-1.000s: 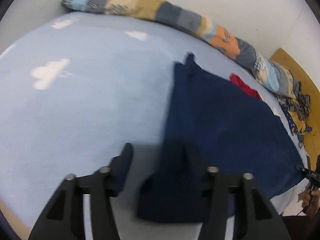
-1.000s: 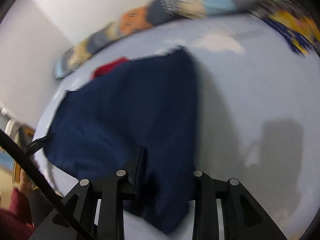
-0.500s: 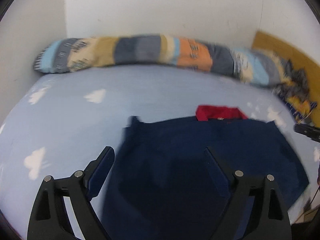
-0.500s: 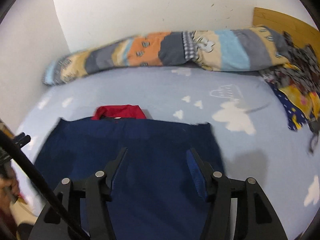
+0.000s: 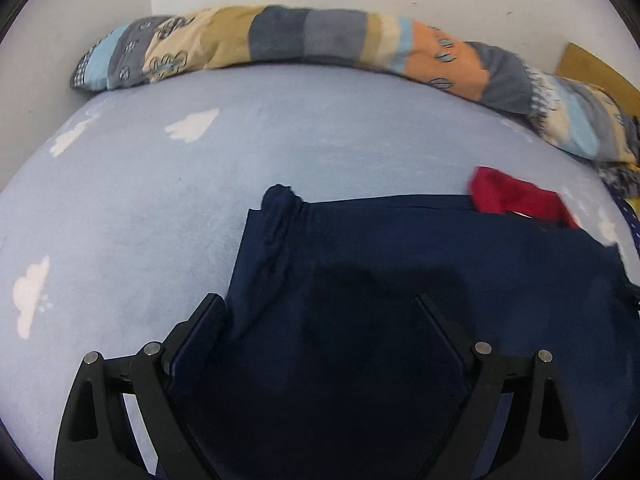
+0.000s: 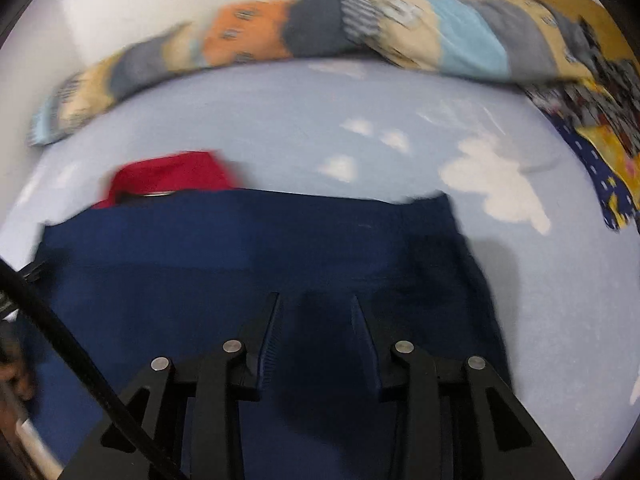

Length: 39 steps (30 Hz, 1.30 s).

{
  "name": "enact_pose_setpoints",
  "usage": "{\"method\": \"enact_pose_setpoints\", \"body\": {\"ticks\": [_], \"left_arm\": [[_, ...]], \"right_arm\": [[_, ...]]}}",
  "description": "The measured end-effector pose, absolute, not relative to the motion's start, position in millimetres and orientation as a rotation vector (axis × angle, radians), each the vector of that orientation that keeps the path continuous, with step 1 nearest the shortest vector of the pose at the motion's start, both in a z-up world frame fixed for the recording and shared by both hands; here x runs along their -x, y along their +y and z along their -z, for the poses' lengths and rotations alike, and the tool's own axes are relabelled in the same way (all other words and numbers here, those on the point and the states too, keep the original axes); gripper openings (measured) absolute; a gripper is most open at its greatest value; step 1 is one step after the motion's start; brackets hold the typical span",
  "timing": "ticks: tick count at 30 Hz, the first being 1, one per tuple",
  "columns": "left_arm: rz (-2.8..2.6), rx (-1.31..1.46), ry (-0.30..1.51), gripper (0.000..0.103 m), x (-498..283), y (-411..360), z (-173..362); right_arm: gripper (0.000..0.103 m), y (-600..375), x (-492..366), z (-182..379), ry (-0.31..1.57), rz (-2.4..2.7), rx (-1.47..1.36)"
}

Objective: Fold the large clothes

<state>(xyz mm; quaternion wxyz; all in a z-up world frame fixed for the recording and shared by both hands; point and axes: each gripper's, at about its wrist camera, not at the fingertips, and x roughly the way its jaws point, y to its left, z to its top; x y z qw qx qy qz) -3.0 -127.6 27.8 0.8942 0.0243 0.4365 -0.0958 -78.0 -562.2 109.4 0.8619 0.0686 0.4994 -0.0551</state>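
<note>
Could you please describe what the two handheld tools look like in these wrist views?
Both are matte black. The left tool and right tool have angular fingers with triangular cut-outs, round silver pivot pins and ribbed pads. A black cable crosses the right view.

The folded navy-blue fabric garment [image 5: 400,280] covers most of a red cloth piece [image 5: 516,198] at two o'clock; its near hem runs off the bottom edge. The right-wrist view is motion-blurred.

bed: navy folded cloth garment [image 5: 400,280] lies flat on light-blue cloud-print bedsheet [image 5: 160,200] | behind it, touching its far edge: red cloth item [image 5: 516,198] | far edge of bed, along wall: long striped patchwork bolster [image 5: 320,36] | right end: heap of patterned clothes [image 6: 600,120]
</note>
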Motion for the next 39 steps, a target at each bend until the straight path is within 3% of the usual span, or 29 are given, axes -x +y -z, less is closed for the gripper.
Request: {"method": "enact_pose_setpoints", "body": {"ticks": [6,13,21,26,30,34,39], "left_arm": [[0.271,-0.079,0.889,0.093,65,-137,-48],[0.275,-0.264,0.965,0.093,93,-140,-5],[0.266,-0.070,0.942,0.093,146,-120,-39],[0.226,-0.113,1.052,0.094,160,-137,-8],[0.243,-0.204,0.979,0.094,170,-153,-17],[0.241,-0.193,0.873,0.094,177,-153,-37],[0.218,-0.174,0.879,0.094,168,-150,-37]], "right_arm": [[0.039,-485,119,-123,1.096,-0.114,-0.106],[0.039,-474,144,-80,1.234,-0.120,-0.097],[0.039,-456,204,-119,1.116,-0.165,-0.150],[0.041,-435,234,-91,1.185,-0.184,-0.130],[0.042,-440,235,-96,1.188,-0.190,-0.155],[0.042,-466,233,-131,1.061,-0.104,-0.122],[0.045,-517,200,-119,1.116,0.013,-0.218]]}}
